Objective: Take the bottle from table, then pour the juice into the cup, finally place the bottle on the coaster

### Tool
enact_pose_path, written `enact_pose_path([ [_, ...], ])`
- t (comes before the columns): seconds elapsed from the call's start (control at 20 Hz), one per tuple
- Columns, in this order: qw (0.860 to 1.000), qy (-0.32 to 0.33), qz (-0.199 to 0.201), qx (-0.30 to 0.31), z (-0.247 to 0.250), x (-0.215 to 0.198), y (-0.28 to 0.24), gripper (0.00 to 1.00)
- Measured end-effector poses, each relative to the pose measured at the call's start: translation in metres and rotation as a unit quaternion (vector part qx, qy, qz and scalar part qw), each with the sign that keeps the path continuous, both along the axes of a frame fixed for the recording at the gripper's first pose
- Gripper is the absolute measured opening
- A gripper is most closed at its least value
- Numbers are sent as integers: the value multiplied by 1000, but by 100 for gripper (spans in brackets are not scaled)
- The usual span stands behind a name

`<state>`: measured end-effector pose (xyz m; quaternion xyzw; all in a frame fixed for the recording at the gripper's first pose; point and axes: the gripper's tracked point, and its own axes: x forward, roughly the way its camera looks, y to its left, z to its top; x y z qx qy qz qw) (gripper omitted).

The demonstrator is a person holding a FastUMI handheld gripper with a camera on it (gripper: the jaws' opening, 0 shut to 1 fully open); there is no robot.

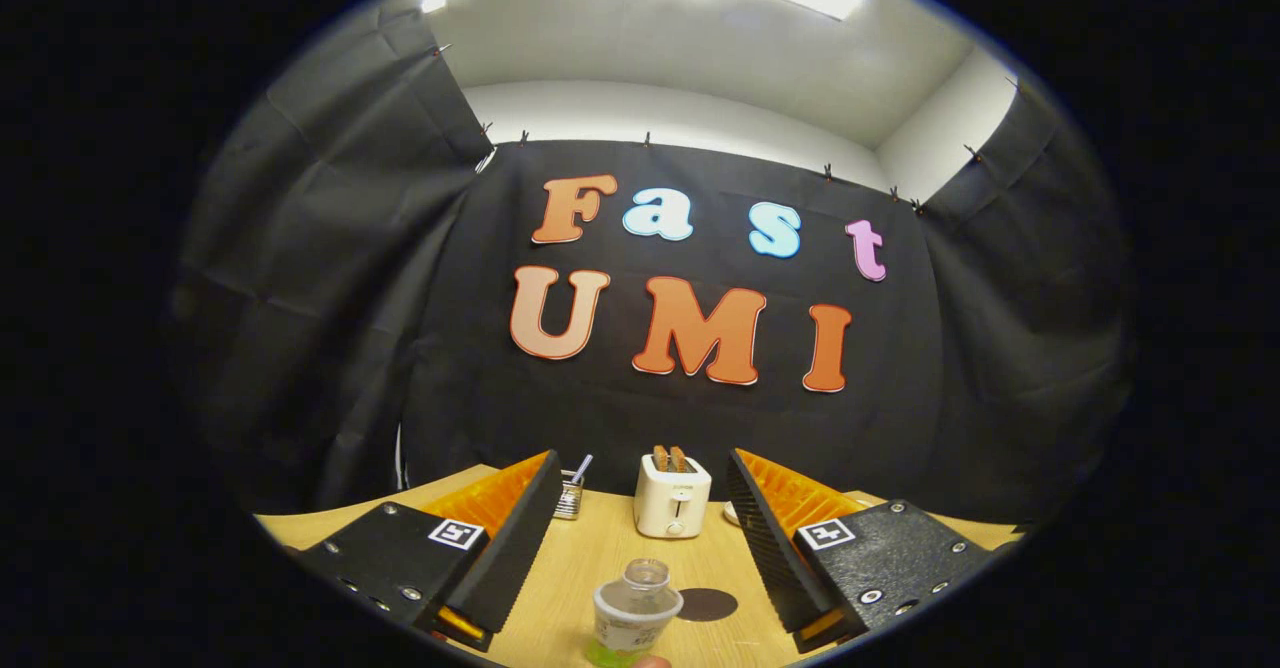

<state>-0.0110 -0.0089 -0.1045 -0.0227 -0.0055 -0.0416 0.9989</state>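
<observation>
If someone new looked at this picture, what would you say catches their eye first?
Probably the small clear bottle standing uncapped on the wooden table, between the open gripper's fingers. Just beside it lies a dark round coaster. Beyond them, a white toaster with two slices in it stands before the black cloth.

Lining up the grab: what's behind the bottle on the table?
Behind the bottle, which stands between the open gripper fingers, a dark round coaster lies to its right; farther back stands a white toaster. The bottle hides the tabletop directly behind it.
</observation>
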Motion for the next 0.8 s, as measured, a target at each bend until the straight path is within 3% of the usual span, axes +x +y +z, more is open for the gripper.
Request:
enact_pose_path([
  [0.3, 1000, 14, -8, 21, -46, -9, -9, 98],
  [0.8, 989, 135, -2, 55, -146, -6, -4, 98],
])
